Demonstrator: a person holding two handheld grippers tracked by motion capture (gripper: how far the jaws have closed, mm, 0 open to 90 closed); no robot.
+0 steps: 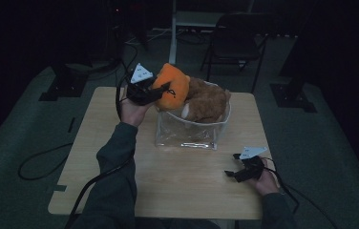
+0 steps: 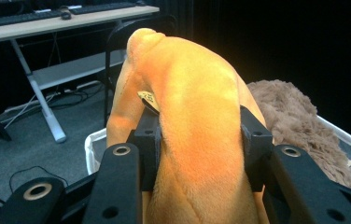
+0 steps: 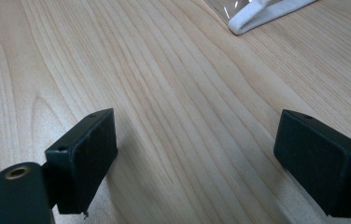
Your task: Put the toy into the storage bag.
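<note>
An orange plush toy (image 1: 174,88) is held by the left gripper (image 1: 161,91) at the back-left rim of a clear storage bin (image 1: 187,136) that stands on the wooden tabletop (image 1: 187,186). In the left gripper view the jaws are seen pressed into both flanks of the orange plush toy (image 2: 192,135), the soft body bulging between and above the pads, so the grip looks firm and the jaws stand at a middling width set by the toy. A brown plush toy (image 1: 208,102) lies inside the bin, heaped above its rim, and its shaggy fur (image 2: 295,116) is seen just behind the held toy. The orange toy is up at rim height, partly over the bin's opening and touching or nearly touching the brown one; whether it is being put in or taken out cannot be told from these pictures. Judged as packing, 1 toy is already in the bin and the 2nd is at the rim, so what is left is lowering it beside the brown toy and letting go; the bin looks nearly full, so some pressing down may be called for. The right gripper (image 1: 237,172) is rested on the tabletop near the front-right corner, well apart from the bin, its jaws spread wide with nothing between them, as the right gripper view shows over bare wood (image 3: 173,107). A white-edged corner of the bin (image 3: 257,14) is seen at the top of that view.
</note>
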